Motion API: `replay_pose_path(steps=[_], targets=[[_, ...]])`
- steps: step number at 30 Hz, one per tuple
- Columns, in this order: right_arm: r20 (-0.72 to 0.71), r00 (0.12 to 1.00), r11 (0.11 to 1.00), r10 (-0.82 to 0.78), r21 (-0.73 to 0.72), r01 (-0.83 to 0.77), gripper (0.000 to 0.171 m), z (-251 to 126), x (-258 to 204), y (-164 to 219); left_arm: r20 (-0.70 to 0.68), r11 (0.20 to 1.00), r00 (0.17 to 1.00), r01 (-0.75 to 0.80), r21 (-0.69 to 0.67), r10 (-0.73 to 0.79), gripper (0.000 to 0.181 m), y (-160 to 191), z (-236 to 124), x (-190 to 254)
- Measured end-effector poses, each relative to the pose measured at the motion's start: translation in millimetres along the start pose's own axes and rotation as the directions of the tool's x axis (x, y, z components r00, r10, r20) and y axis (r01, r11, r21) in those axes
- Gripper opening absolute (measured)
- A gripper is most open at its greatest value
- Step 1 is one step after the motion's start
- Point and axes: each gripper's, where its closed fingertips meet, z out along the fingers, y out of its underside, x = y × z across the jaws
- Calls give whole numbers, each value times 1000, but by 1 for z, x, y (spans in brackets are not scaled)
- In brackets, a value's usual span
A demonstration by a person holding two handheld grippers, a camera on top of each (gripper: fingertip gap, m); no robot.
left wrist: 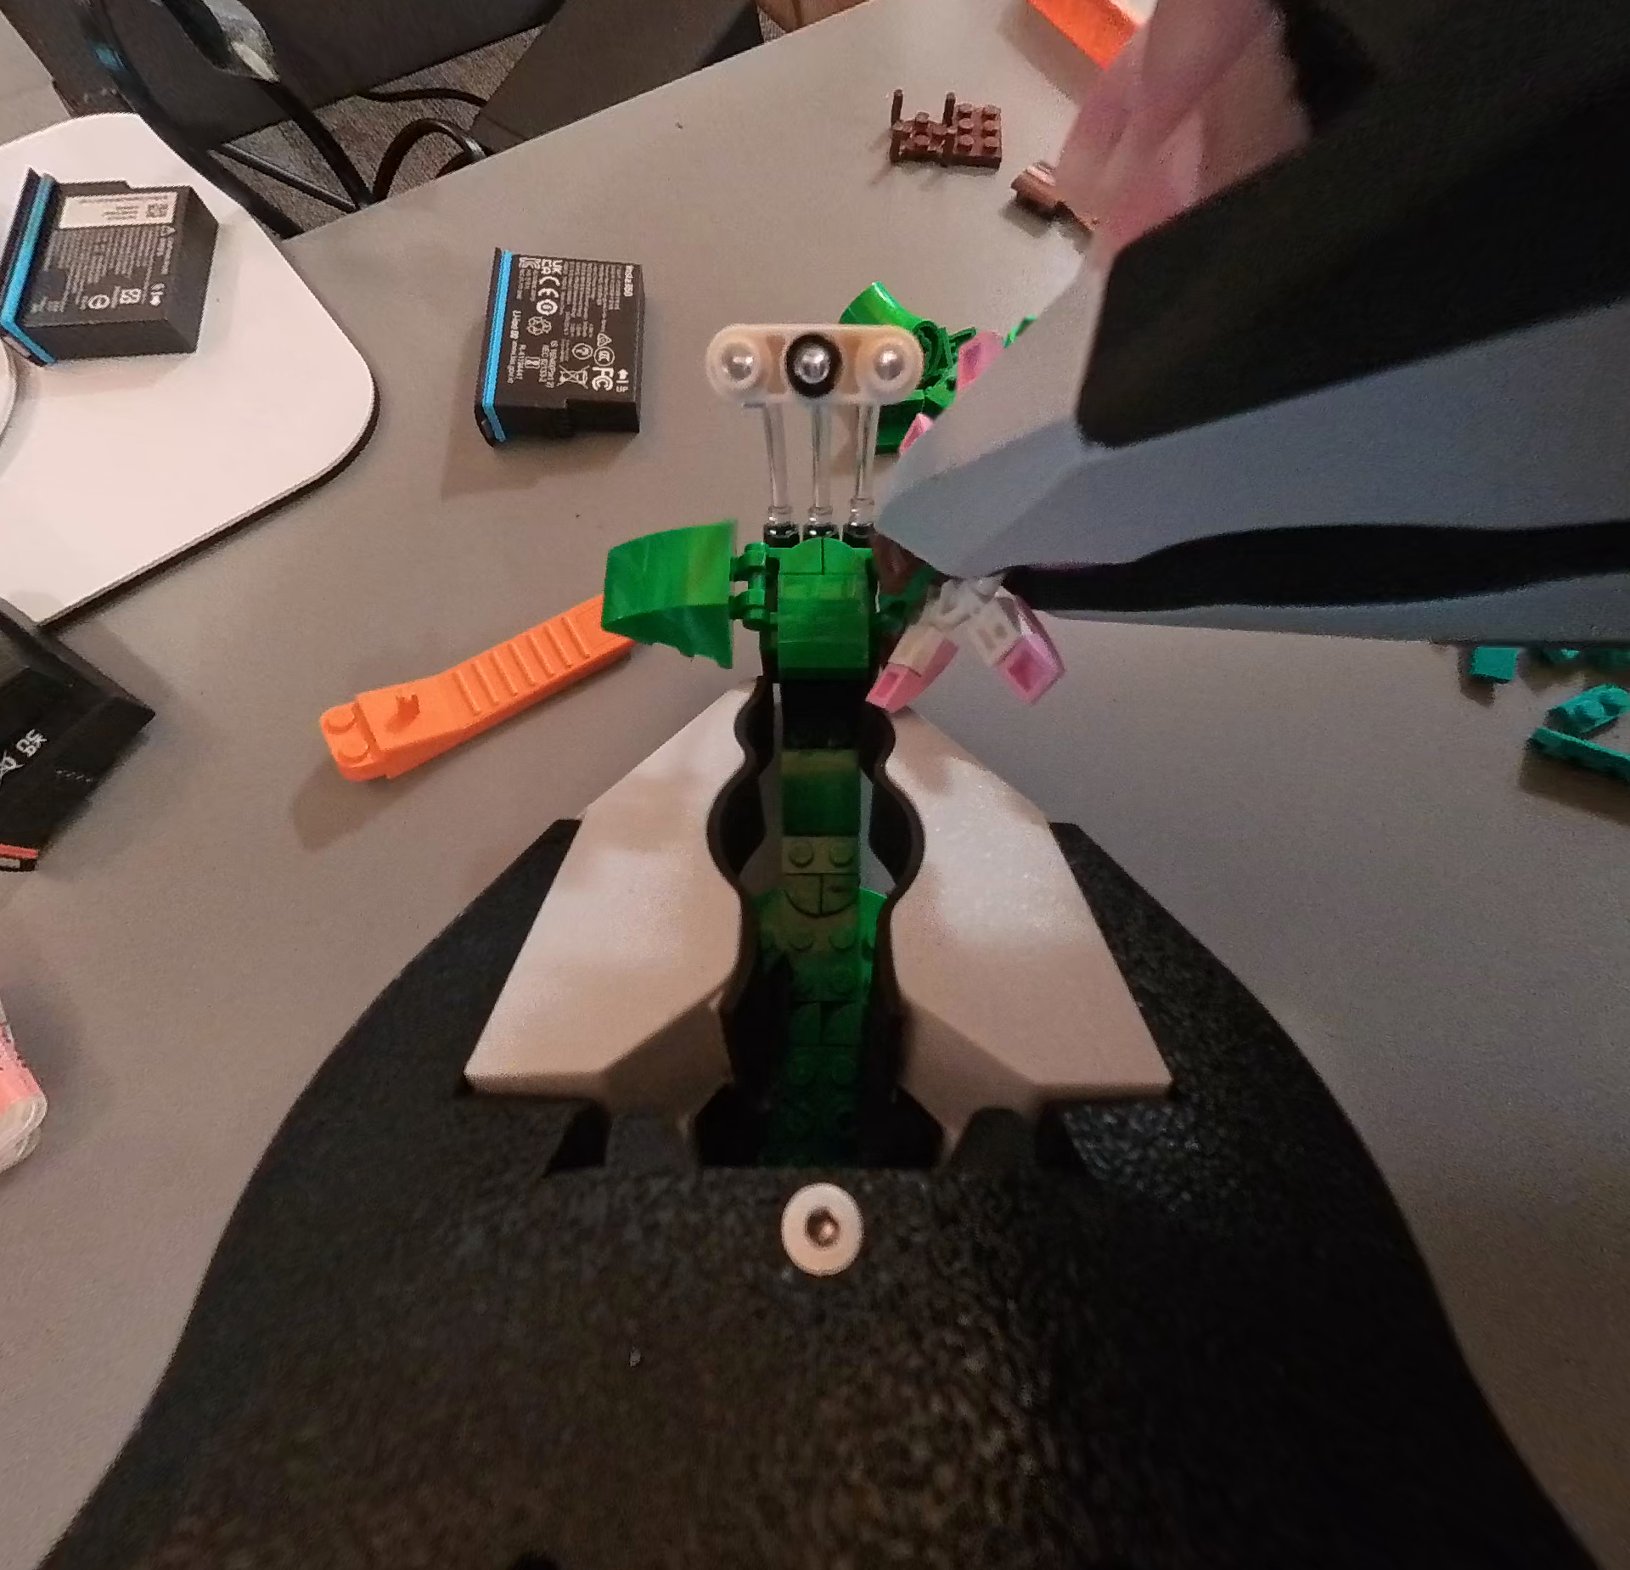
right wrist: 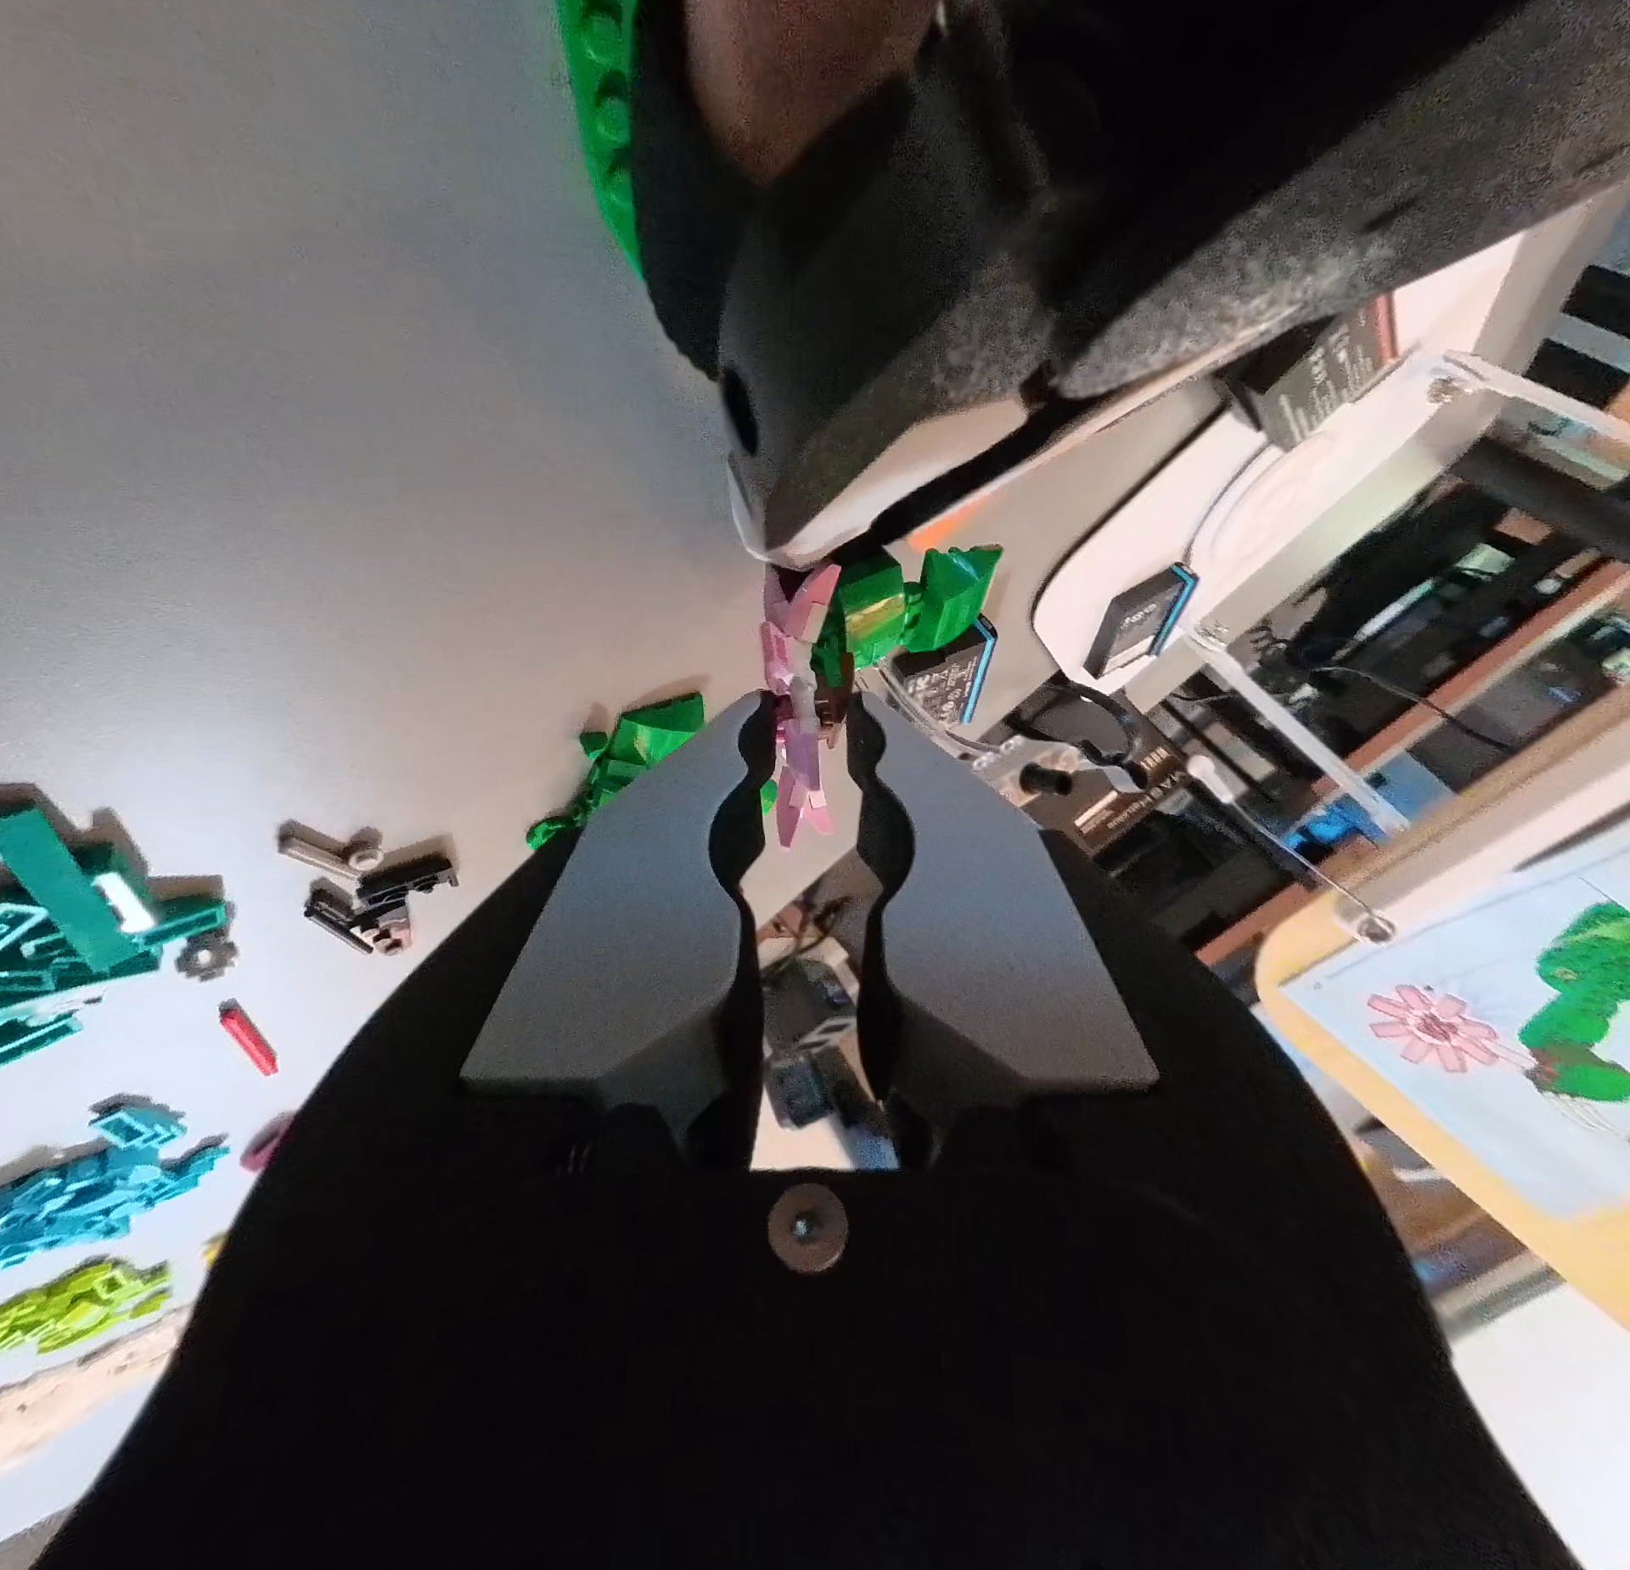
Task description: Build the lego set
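Note:
My left gripper (left wrist: 816, 716) is shut on a green brick stem (left wrist: 818, 822), held above the grey table (left wrist: 441, 954). The stem's top carries a green leaf (left wrist: 675, 588) on the left and three clear rods ending in a white plate (left wrist: 813, 365). My right gripper (right wrist: 804, 716) is shut on a pink flower (right wrist: 798, 787) with a small brown piece, and holds it against the right side of the stem top (right wrist: 869, 610). In the left wrist view the right gripper (left wrist: 953, 570) comes in from the right with the pink flower (left wrist: 1014, 654) in it.
An orange brick separator (left wrist: 476, 690), a black battery (left wrist: 564, 345) and brown pieces (left wrist: 948, 134) lie on the table. Loose green pieces (right wrist: 644, 751), teal piles (right wrist: 79, 919), black pieces (right wrist: 379, 892) and a red piece (right wrist: 249, 1035) lie nearby. An instruction sheet (right wrist: 1499, 1042) is at the right. About 4 cm separates my left fingertips from my right.

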Motion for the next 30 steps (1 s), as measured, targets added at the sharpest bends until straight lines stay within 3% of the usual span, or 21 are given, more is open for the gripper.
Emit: replay_pose_path(steps=[11, 30], targets=[[-323, 943, 991, 80, -72, -109, 13, 1, 0, 1, 6, 1000, 1000, 6, 0, -6, 15, 0, 0, -1], [131, 984, 990, 118, -87, -107, 13, 2, 2, 0, 9, 1000, 1000, 6, -1, -6, 15, 0, 0, -1]])
